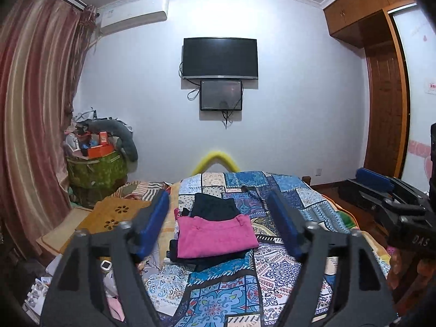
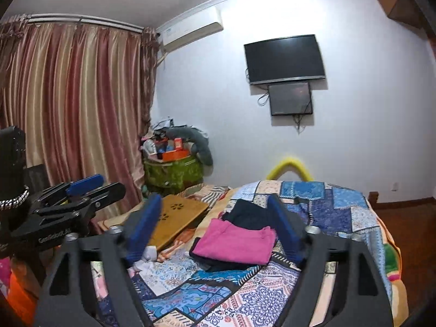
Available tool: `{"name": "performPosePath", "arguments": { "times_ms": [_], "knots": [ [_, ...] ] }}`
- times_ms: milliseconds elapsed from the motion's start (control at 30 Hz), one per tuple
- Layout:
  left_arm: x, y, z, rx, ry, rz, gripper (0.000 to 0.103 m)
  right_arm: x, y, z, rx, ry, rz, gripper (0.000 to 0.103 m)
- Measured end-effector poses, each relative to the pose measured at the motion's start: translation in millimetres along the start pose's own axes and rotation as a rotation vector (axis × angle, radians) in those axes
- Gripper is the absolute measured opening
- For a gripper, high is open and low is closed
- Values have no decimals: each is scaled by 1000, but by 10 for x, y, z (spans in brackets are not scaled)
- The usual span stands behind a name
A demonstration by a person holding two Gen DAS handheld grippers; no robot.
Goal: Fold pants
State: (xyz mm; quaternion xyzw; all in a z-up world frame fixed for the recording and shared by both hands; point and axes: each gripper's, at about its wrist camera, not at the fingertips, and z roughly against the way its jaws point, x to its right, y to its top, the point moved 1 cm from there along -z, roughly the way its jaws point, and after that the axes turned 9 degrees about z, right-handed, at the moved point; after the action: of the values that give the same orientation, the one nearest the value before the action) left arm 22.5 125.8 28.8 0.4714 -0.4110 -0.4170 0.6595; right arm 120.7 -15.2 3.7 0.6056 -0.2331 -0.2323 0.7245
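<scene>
The patchwork bed (image 1: pixel 286 269) carried a stack of folded clothes, pink pants (image 1: pixel 215 235) on top. The left gripper (image 1: pixel 222 227) and right gripper (image 2: pixel 215 230) hung above, jaws wide, empty. A careless grab could likely topple the stack.

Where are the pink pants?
The pink pants lie folded on the patchwork bedspread, mid-frame in both views, on top of dark clothes and right of the wooden lap tray.
</scene>
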Motion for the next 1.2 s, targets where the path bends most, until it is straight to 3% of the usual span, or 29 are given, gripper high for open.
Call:
{"name": "performPosePath", "arguments": {
  "times_ms": [33, 133, 300, 633, 1200],
  "knots": [
    [2, -1, 24, 4, -5, 2, 89, -8, -2, 15, 1, -10, 1, 88],
    [11, -16, 48, 3, -11, 2, 92, -24, -8, 59, -3, -39, 5, 98],
    [46, -46, 46, 4, -6, -6, 98, 7, -14, 87, -4, -61, -12, 102],
    [13, -81, 24, -2, -2, 19, 103, -14, -87, 151, -18, -76, -19, 102],
    [-15, -104, -59, -28, 0, 14, 103, -17, -90, 163, -27, -82, -21, 102]
  ]
}}
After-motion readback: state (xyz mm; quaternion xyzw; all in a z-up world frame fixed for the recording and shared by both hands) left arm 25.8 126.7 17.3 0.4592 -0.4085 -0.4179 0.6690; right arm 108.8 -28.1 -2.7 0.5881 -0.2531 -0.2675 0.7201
